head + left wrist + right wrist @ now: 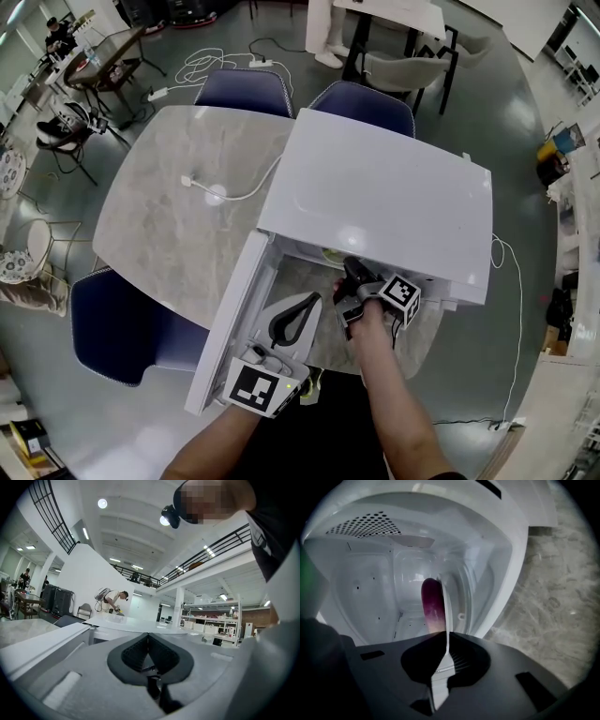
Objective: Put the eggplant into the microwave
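The white microwave (375,197) stands on the table with its door (225,319) swung open to the left. Deep inside the white cavity (375,588) is the purple eggplant (431,602), its pale end towards me. My right gripper (445,637) is at the mouth of the cavity, just short of the eggplant, jaws shut and nothing between them. In the head view the right gripper (352,267) reaches under the microwave's top edge, and the eggplant is hidden there. My left gripper (305,305) rests by the inner side of the open door, level and shut (148,637), holding nothing.
The microwave sits on a grey marble table (169,216) with a white cable (234,192) lying across it. Blue chairs stand at the far side (244,89) and near left (122,323). A person (112,599) bends over far off in the hall.
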A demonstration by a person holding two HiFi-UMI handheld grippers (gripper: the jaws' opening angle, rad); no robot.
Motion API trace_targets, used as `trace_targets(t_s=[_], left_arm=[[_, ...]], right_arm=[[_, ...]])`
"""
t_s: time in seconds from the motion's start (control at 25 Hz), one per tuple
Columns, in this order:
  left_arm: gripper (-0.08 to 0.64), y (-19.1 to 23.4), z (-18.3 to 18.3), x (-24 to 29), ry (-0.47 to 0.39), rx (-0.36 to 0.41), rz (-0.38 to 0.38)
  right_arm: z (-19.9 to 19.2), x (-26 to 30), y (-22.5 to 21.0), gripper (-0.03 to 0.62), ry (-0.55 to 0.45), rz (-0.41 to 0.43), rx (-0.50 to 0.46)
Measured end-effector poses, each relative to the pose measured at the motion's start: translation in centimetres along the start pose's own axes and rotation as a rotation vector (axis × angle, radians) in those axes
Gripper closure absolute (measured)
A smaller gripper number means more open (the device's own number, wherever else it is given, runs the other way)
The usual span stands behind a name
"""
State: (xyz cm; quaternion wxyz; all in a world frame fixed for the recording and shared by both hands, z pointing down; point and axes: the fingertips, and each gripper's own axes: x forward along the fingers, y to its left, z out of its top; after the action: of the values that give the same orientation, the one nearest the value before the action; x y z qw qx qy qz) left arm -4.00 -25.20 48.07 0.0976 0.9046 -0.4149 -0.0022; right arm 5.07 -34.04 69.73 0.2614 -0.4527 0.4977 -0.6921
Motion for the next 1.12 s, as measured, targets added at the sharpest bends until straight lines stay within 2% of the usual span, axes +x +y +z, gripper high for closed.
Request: trace_targets(t_s=[0.28,0.44,0.68,0.76,0.96,1.12], left_arm=[[0.551,0.4,0.0,0.2,0.01,0.006,0.017],[0.551,0.3,-0.2,0.0,-0.011,0.007,0.002],[0.551,0.3,-0.2,0.1,-0.004,-0.005,0.002],[0.551,0.3,-0.3,0.2,0.003,-0.014,0.003],[0.551,0.3,-0.4,0.2,-0.006,0.001,-0.009],[0.551,0.2,-0.6,0.2,0.005,-0.011,-0.01]], right_arm=[[1.4,0.7,1.1,0.572,-0.023,-0.013,-0.218],[1.4,0.8,1.4,0.561,-0.033,-0.036,-0.339],[2.0,0.3,1.5,0.519,-0.071,-0.152,-0.751],[2.0,0.5,1.4,0.509,-0.069,-0.175,-0.849],[1.8,0.1,1.8,0.491,-0.095,-0.197,-0.955],[2.1,0.0,1.5,0.468,-0.097,-0.208,-0.963]])
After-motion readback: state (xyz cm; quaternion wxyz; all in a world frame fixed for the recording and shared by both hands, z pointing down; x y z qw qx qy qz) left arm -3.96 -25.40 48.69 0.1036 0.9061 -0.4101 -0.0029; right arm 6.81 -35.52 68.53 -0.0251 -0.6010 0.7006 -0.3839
